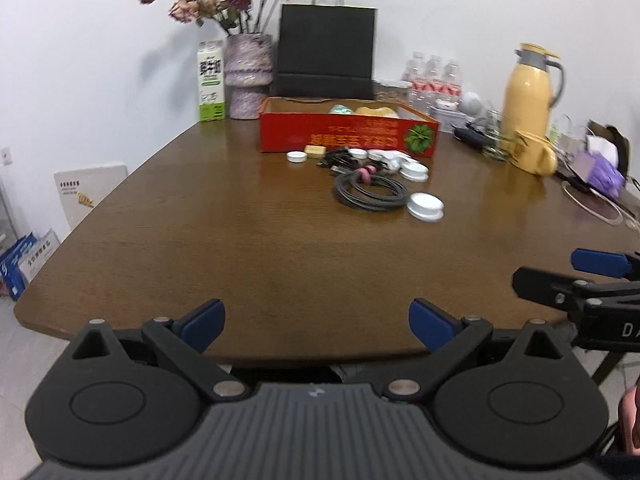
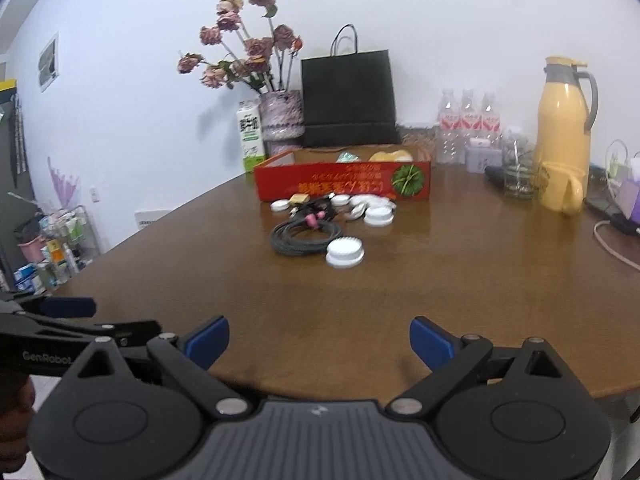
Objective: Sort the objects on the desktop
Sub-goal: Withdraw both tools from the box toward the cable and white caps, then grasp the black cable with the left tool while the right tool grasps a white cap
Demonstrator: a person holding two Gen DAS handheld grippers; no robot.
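- The small things to sort lie in a cluster near the desk's [image 1: 200, 240] far edge, just in front of the red cardboard box [image 1: 344, 136]: white round lids [image 1: 414, 170], a tangle of black cords, a small tan block [image 1: 315, 151] and a single white lid [image 1: 296, 157] at the cluster's left end.
- Nearest to you in that cluster, a coiled black cable [image 1: 370, 192] bound with a pink tie [image 1: 367, 173] lies on the desk, with a white ridged lid [image 1: 425, 206] touching its right side.
- Your left tool [image 1: 316, 324] is released, its blue pads spread wide, empty, above the near edge of the desk.
- Your right tool [image 2: 319, 342] is likewise released and empty, beside the left one at the near edge.
- Behind the box, along the far edge, stand a milk carton [image 1: 211, 80], a vase of dried roses [image 1: 248, 76] and a black paper bag [image 1: 326, 52]; a yellow thermos jug [image 1: 530, 92] stands toward the right.
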